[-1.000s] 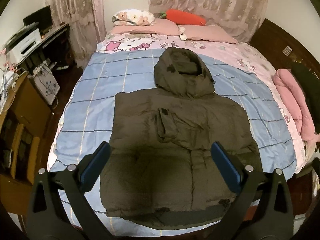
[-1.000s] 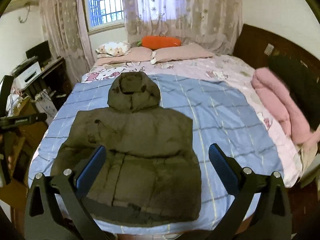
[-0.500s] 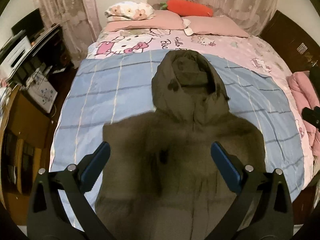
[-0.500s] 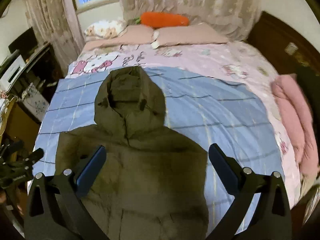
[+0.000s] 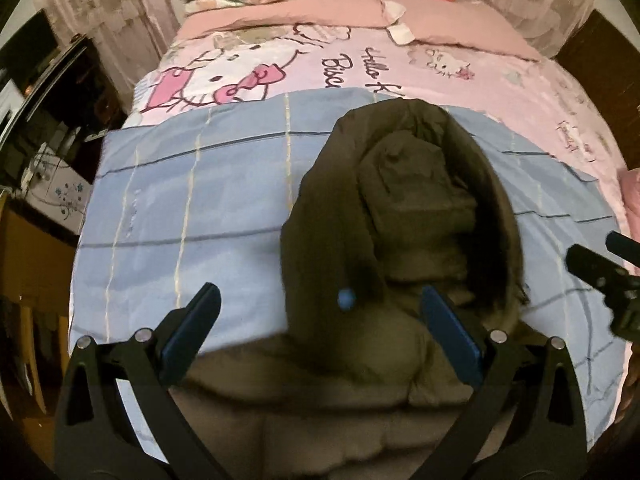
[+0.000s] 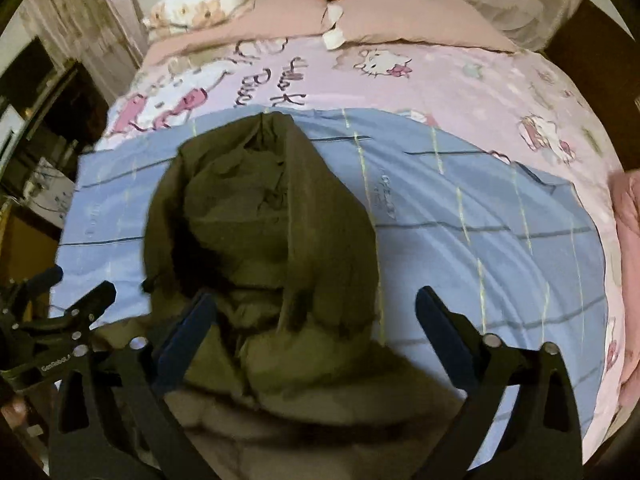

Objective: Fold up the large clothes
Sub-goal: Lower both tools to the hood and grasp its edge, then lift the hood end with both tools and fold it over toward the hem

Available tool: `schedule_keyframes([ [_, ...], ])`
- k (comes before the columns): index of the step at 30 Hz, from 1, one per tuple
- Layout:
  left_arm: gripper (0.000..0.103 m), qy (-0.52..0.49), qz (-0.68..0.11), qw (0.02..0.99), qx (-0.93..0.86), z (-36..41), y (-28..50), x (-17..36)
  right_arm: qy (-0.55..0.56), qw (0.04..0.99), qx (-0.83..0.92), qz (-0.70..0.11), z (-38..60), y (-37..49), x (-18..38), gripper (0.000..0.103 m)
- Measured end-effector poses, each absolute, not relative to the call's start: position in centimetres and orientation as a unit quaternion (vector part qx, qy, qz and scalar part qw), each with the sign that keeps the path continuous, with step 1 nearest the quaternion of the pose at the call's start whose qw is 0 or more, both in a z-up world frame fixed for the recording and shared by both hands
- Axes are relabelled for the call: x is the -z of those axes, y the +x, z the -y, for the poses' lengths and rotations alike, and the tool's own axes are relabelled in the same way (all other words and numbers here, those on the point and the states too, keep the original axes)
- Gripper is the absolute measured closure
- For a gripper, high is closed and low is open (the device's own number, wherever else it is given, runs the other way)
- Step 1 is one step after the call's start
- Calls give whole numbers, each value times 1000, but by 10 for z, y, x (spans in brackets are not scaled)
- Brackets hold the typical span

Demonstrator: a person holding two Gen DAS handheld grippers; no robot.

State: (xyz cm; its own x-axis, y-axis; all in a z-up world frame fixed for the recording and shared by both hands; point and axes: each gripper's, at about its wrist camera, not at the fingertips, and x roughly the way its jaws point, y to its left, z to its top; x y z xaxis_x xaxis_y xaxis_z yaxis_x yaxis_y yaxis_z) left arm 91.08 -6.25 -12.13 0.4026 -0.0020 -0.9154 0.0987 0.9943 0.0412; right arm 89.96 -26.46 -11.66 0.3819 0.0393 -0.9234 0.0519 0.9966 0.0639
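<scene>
Olive puffer jacket (image 5: 360, 392) lies flat on the bed (image 5: 192, 208), hood (image 6: 260, 216) toward the pillows; your left claw (image 5: 320, 336) and right claw (image 6: 312, 328) both hang spread wide over the hood's base, the right just narrowing a touch, gripping nothing; probably lining up to fold it down.

Hooded padded jacket (image 5: 360, 392), dark olive-brown, lying flat on the bed.

The quilted body is spreading toward the near edge of the frame, its padded seams showing across the shoulders. The hood (image 5: 404, 200) is lying open side up, pointing toward the pillows, its dark lining creased and sunken inside a thick rim. The garment is resting on the blue checked cover (image 5: 192, 208), the hood's tip reaching just short of the pink printed sheet (image 5: 440, 80).
</scene>
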Motion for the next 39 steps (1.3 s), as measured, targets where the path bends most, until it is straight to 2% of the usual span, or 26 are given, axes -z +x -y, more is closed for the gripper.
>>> schedule_keyframes([
  [3, 2, 45, -546, 836, 28, 70, 938, 137, 35, 825, 2, -564, 258, 931, 139, 11],
  [10, 2, 60, -538, 840, 25, 88, 992, 169, 14, 822, 19, -569, 256, 979, 174, 22],
  [17, 3, 80, -533, 842, 7, 105, 1020, 190, 3, 818, 28, -574, 253, 1009, 200, 42],
  [19, 17, 62, -542, 838, 17, 104, 1025, 198, -2, 813, 24, -582, 250, 1013, 209, 49],
  [21, 40, 58, -546, 836, 3, 102, 1027, 205, -6, 812, 28, -583, 248, 1015, 213, 66],
  [22, 44, 57, -548, 834, 1, 101, 1028, 208, -6, 812, 30, -583, 248, 1016, 215, 70],
  [24, 59, 60, -551, 832, 6, 101, 1027, 214, -6, 816, 30, -577, 247, 1015, 215, 83],
  [27, 80, 51, -554, 831, 7, 94, 1023, 218, -3, 824, 30, -566, 248, 1009, 212, 89],
  [30, 86, 45, -535, 844, 5, 87, 1016, 210, -5, 837, 40, -546, 252, 1000, 201, 93],
  [39, 87, 54, -490, 870, 23, 85, 961, 157, 27, 869, 45, -493, 272, 939, 139, 95],
])
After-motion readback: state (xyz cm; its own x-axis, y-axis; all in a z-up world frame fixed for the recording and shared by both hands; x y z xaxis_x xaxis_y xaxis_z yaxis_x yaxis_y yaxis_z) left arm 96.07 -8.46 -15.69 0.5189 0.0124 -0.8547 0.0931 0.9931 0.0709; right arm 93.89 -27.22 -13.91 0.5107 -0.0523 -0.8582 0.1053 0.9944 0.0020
